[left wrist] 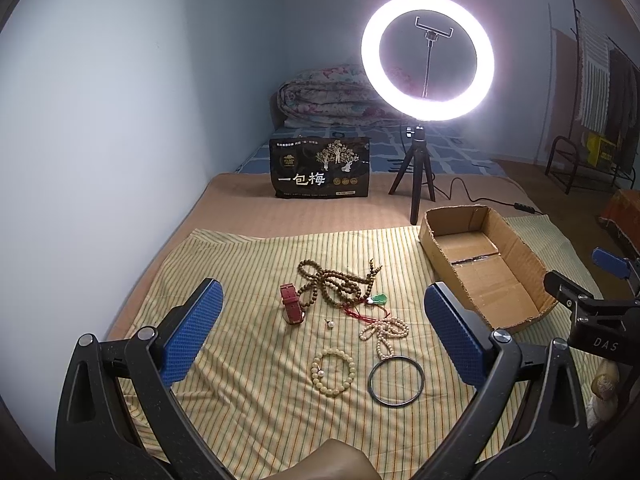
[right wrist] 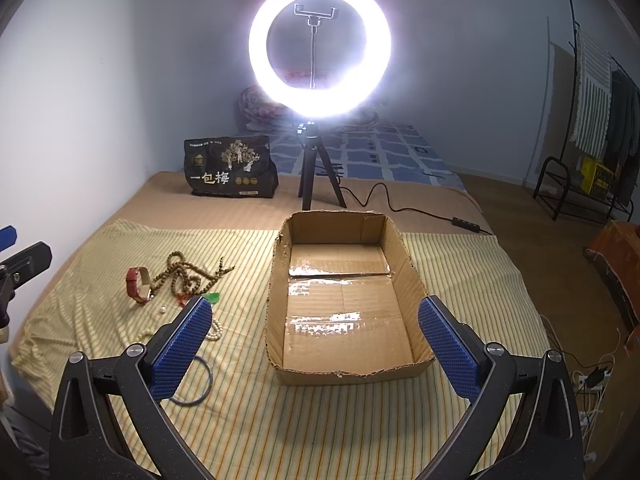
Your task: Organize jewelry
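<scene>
The left gripper [left wrist: 324, 340] was held low over the striped cloth [left wrist: 248, 400], its blue pads spread wide apart and nothing between them. Framed between those pads lay the jewelry: nearest, a dark bangle [left wrist: 396, 381] beside a cream bead bracelet [left wrist: 333, 372]; further on, a small pearl [left wrist: 330, 323] and a pale bead strand [left wrist: 386, 330]; beyond these, a red-strapped watch [left wrist: 292, 304], a green pendant [left wrist: 378, 300] on red cord and a brown bead necklace [left wrist: 332, 284]. The right gripper [right wrist: 316, 340] was likewise held wide open and gripping nothing, its pads flanking the cardboard box [right wrist: 400, 236], which was seen to the right of the jewelry. Behind, a lit ring light [right wrist: 320, 46] was set on a tripod
</scene>
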`<act>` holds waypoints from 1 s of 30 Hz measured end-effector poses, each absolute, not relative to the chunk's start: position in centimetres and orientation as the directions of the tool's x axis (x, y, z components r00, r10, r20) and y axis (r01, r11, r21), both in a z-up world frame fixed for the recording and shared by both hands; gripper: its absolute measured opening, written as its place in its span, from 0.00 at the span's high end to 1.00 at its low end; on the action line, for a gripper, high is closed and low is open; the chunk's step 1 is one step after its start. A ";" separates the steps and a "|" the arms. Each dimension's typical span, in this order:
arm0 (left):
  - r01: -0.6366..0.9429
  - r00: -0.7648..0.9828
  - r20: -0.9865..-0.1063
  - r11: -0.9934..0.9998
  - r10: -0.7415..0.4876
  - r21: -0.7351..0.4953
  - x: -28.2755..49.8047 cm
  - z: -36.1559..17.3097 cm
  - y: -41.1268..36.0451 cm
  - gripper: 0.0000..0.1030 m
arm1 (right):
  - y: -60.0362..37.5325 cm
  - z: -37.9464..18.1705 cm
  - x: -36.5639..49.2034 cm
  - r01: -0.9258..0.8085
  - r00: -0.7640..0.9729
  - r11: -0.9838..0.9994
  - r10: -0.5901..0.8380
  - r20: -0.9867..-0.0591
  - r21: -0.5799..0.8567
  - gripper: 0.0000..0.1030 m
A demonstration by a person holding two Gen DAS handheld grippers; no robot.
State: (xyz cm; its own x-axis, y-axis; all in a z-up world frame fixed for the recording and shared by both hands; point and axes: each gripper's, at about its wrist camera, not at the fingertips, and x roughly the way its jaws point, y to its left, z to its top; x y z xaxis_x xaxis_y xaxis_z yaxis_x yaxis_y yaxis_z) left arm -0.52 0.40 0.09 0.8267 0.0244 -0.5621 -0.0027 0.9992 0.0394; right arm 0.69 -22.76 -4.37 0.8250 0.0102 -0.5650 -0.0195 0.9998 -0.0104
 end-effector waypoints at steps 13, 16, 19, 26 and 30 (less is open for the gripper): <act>-0.007 0.828 -0.561 0.999 0.027 0.038 -0.6 0.2 0.8 0.00 | -22.7 -4.3 0.7 -0.018 0.827 1.000 0.004 -0.563 -0.019 0.01; -0.006 0.827 -0.562 0.999 0.027 0.039 -0.5 0.3 0.8 0.00 | -22.7 -4.3 0.7 -0.018 0.828 1.000 0.003 -0.561 -0.022 0.01; -0.004 0.826 -0.563 0.999 0.025 0.039 -0.5 0.4 0.9 0.00 | -22.6 -4.3 0.7 -0.020 0.827 1.000 0.004 -0.563 -0.021 0.01; -0.009 0.823 -0.567 0.999 0.027 0.034 -0.5 0.3 0.9 0.00 | -22.6 -4.4 0.7 -0.019 0.826 1.000 0.005 -0.564 -0.018 0.01; -0.008 0.823 -0.568 0.999 0.027 0.036 -0.4 0.3 0.9 0.00 | -22.6 -4.4 0.7 -0.019 0.826 1.000 0.006 -0.564 -0.018 0.01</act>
State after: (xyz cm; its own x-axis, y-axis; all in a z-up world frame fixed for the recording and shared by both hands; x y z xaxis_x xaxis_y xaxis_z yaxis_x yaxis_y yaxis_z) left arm -0.39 0.92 0.30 0.8228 0.0273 -0.5676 -0.0085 0.9993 0.0358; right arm 0.69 -22.60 -4.38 0.8257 0.0056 -0.5641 -0.0191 0.9997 -0.0180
